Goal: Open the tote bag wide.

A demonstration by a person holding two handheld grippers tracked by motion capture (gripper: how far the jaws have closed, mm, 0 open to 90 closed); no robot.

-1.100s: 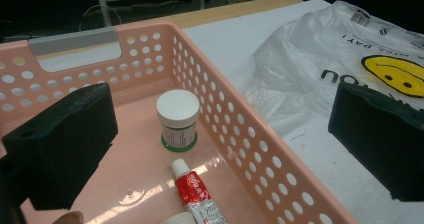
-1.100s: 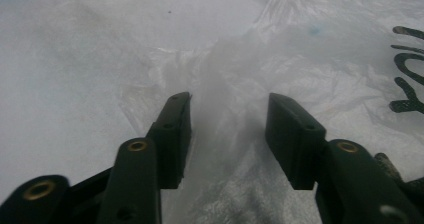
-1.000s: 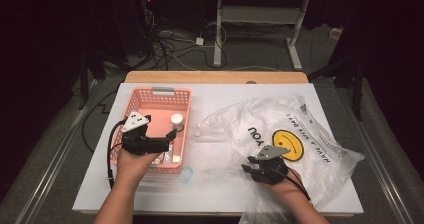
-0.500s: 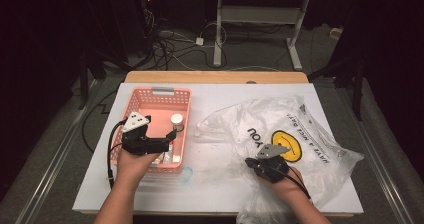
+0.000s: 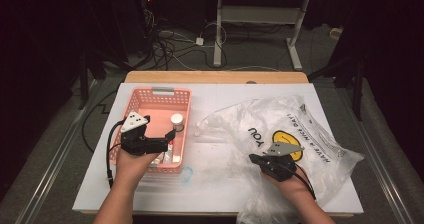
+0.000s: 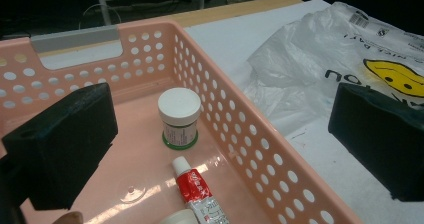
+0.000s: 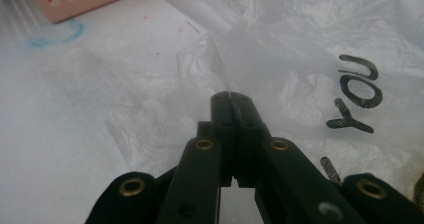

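Observation:
A clear plastic bag (image 5: pixel 235 119) with a yellow smiley and black lettering lies crumpled on the right half of the white table. My right gripper (image 5: pixel 253 157) sits at the bag's near edge, shut on a fold of its film (image 7: pixel 210 59); its jaws (image 7: pixel 231 98) press together. A pink perforated basket (image 5: pixel 150 96) stands at the left. In it are a white-lidded jar (image 6: pixel 179 116) and a red tube (image 6: pixel 196 191). My left gripper (image 5: pixel 169 135) hovers over the basket's right side, open wide, with nothing between its pads (image 6: pixel 65 149).
A blue pen ring (image 5: pixel 186 173) marks the table just in front of the basket. The table's wooden far edge (image 5: pixel 215 77) borders a dark floor with cables and a desk frame. Bare white tabletop (image 5: pixel 210 184) lies between the two hands.
My right gripper has shifted slightly to the right with the bag's film in it, and the bag has crumpled a little differently. The left gripper and basket have stayed put.

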